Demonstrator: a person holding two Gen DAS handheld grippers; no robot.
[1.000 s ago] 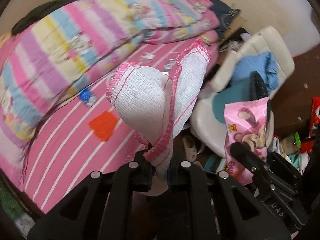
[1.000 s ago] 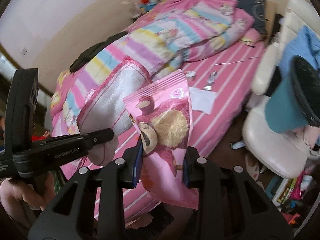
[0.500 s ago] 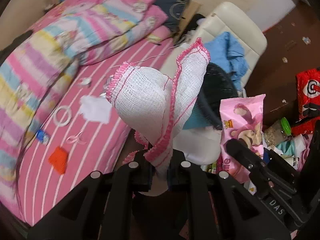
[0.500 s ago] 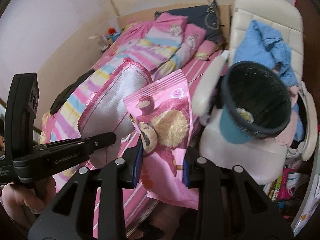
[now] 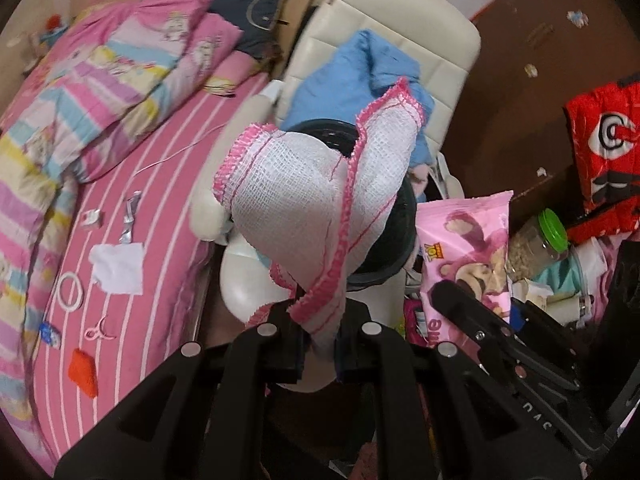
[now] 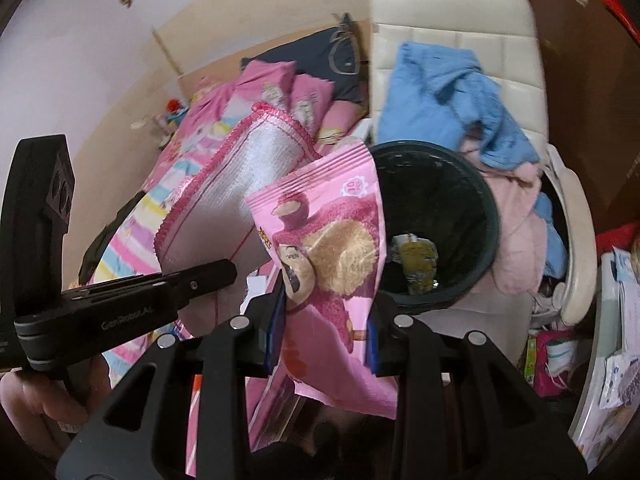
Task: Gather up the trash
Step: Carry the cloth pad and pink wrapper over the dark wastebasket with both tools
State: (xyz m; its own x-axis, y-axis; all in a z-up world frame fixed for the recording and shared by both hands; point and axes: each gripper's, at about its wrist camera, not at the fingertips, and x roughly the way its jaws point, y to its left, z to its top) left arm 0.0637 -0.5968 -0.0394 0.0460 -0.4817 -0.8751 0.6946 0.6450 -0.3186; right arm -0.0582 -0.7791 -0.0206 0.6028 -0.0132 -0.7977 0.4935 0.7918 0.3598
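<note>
with both tools loaded, i read the scene as the carry-to-bin step. my left gripper [image 5: 320,344] is clenched on a white mesh cloth [image 5: 304,208] with pink stitched edging; the cloth stands up and forward from the jaws. my right gripper [image 6: 326,340] grasps one pink snack bag [image 6: 332,248] printed with a bear, its long axis running up and away along the fingers, top seal farthest from me.

key relation: the black waste bin [image 6: 476,200] sits on the seat of a cream office chair [image 6: 448,32], ahead of the right gripper and slightly to its right; the bag's upper right edge overlaps the bin's near left rim in the right wrist view. i judge the right hand the nearer one. in the left wrist view the bin [image 5: 384,240] lies directly behind the cloth and is mostly hidden by it. the drop calls for carrying each item forward over the rim before letting go.

count: one bin, with at least one yellow wrapper [image 6: 416,260] inside; one chair, draped with one blue garment [image 6: 444,92]; two held items. on the striped pink bed [image 5: 168,184] i count about seven loose bits: a white scrap [image 5: 118,268], a foil strip [image 5: 129,220], a small wrapper [image 5: 91,217], a white ring [image 5: 71,291], a pink clip [image 5: 97,330], a blue wrapper [image 5: 50,333], an orange piece [image 5: 83,372].
</note>
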